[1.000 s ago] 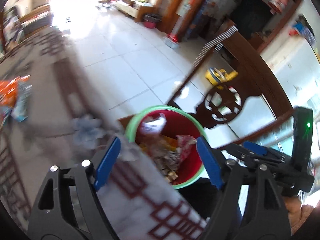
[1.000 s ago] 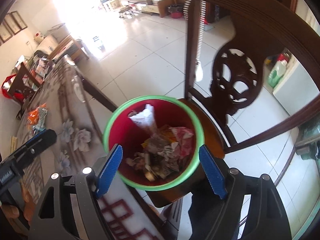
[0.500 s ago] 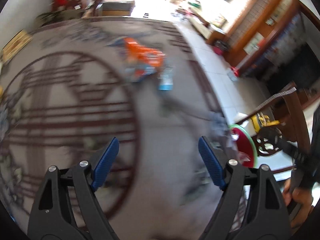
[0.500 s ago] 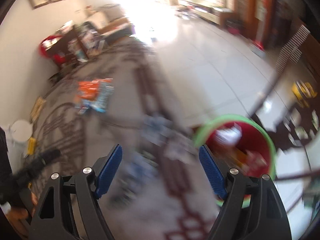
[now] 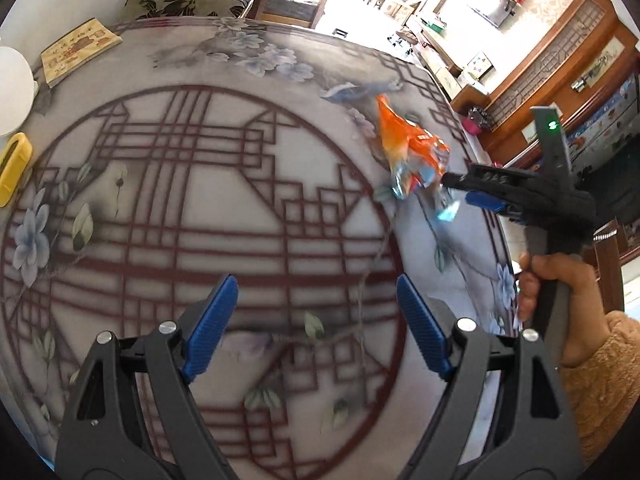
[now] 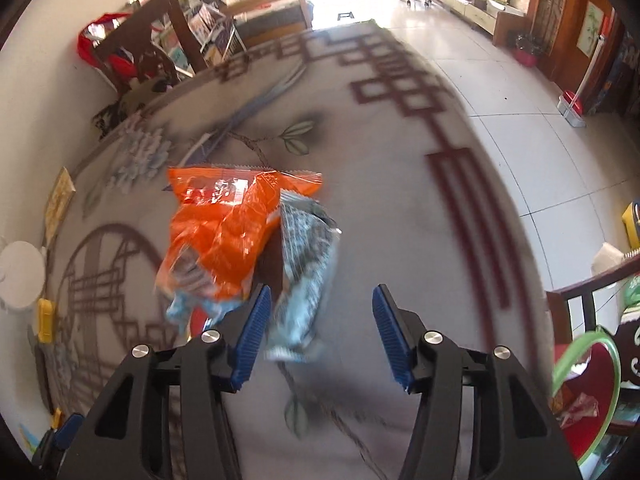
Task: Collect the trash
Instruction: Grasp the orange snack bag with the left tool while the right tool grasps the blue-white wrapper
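I am looking down on the table [image 5: 280, 184], covered by a grey cloth printed with a dark red lattice ring and pale flowers. Off its near right edge, in the right wrist view, the red bin with a green rim [image 6: 592, 396] sits on a wooden chair seat, with scraps already inside it.

The trash I am after is an orange wrapper [image 6: 224, 232] lying crumpled on the cloth toward the far right of the table, with a silver-and-blue wrapper [image 6: 308, 272] overlapping its right side. My right gripper [image 6: 318, 334] hangs low over them, its jaws closing; the silver-and-blue wrapper lies in the gap between the blue pads, the left pad sits at the near edge of the orange one, and neither pad presses on anything. In the left wrist view a hand [image 5: 556, 280] in a fuzzy tan sleeve holds that tool.

My left gripper [image 5: 316, 320] is above the lattice ring at the middle of the table, jaws well apart with only bare cloth between them.

At the far left edge are a white round object [image 5: 12, 92], a yellowish booklet [image 5: 78, 50] and a yellow piece [image 5: 14, 168].
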Available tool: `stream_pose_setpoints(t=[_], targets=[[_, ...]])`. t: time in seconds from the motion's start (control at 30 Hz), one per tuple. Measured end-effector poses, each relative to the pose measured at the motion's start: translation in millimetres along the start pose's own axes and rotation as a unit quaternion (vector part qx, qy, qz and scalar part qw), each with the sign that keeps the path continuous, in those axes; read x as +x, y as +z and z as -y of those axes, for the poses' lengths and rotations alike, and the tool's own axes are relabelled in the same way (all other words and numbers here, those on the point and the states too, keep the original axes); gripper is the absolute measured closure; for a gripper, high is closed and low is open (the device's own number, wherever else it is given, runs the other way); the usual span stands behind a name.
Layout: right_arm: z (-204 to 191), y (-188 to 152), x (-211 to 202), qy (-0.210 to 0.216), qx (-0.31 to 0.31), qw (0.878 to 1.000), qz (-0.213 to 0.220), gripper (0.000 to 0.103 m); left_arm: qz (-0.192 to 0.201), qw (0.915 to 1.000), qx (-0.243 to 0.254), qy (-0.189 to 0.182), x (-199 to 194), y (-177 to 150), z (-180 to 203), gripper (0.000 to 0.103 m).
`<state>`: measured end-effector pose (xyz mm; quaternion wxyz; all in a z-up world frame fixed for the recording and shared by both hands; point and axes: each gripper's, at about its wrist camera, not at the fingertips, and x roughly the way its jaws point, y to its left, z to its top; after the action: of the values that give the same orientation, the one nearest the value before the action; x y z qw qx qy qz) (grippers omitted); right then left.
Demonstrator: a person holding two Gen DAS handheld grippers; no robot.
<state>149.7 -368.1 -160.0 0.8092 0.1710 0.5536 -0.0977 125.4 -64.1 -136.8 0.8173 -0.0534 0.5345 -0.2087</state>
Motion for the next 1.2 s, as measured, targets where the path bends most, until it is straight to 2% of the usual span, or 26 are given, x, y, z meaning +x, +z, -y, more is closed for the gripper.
stream_pose_setpoints(t=[0.03,0.1,0.17,0.23,0.37,0.47,0.57,0.67,0.7,0.73,0.77,0.83,0.93,1.07,1.2], targets=[[-1.0,2.2,5.4,-0.003,-0.005,1.0,-0.007,0.06,-0.001,1.0,-0.002,-0.004,4.1,4.1,1.3,0.024],[-0.4,2.9,9.4,-0.011,-0.017,1.0,-0.005,0.08,0.002,0.9998,-0.002,-0.017,13.2,15.0,7.1,0.024],[2.7,3.6,8.6,0.0,-0.022,1.0,-0.007,0.081,0.009,0.9994,0.005,-0.033,19.7,27.5,19.1,0.024],[8.3,-1.0,-3.0,0.015,-0.021,1.0,0.008,0.083,0.017,0.9987,0.021,-0.043,27.2,41.5,35.1,0.022],[17.8,-23.9,-37.4,0.022,-0.027,0.999,0.033,0.083,0.035,0.9959,0.063,-0.054,47.3,69.6,71.9,0.017],[26.3,-47.1,-60.4,0.025,-0.022,0.999,0.036,0.082,0.037,0.9945,0.087,-0.044,71.5,85.8,95.0,0.016],[36.5,-71.5,-79.5,0.019,-0.017,0.999,0.035,0.081,0.022,0.9967,0.075,-0.022,102.3,95.7,101.7,0.015],[42.0,-85.9,-88.7,0.013,-0.012,0.999,0.033,0.081,0.005,0.9978,0.064,-0.019,123.2,100.5,102.8,0.015],[44.0,-89.2,-90.4,0.015,-0.009,0.999,0.033,0.081,0.001,0.9978,0.064,-0.018,128.5,101.5,102.7,0.021],[46.1,-92.5,-91.6,0.017,-0.005,0.999,0.032,0.081,-0.002,0.9977,0.065,-0.016,132.5,101.1,102.8,0.037],[47.1,-95.9,-93.5,0.02,-0.002,0.999,0.033,0.081,0.0,0.9975,0.07,-0.013,132.8,99.9,103.0,0.037],[46.6,-100.9,-97.1,0.023,-0.001,0.999,0.034,0.081,-0.002,0.997,0.076,-0.014,130.0,97.6,102.1,0.044],[41.9,-107.4,-102.5,0.035,-0.005,0.999,0.033,0.081,0.006,0.997,0.075,-0.021,114.0,89.0,96.9,0.046],[27.4,-120.3,-112.0,0.049,-0.025,0.998,0.034,0.081,0.023,0.9973,0.067,-0.019,72.3,66.2,84.8,0.046],[10.8,-135.8,-120.8,0.067,-0.038,0.997,0.03,0.081,0.022,0.9986,0.042,-0.021,33.4,41.7,71.5,0.046]])
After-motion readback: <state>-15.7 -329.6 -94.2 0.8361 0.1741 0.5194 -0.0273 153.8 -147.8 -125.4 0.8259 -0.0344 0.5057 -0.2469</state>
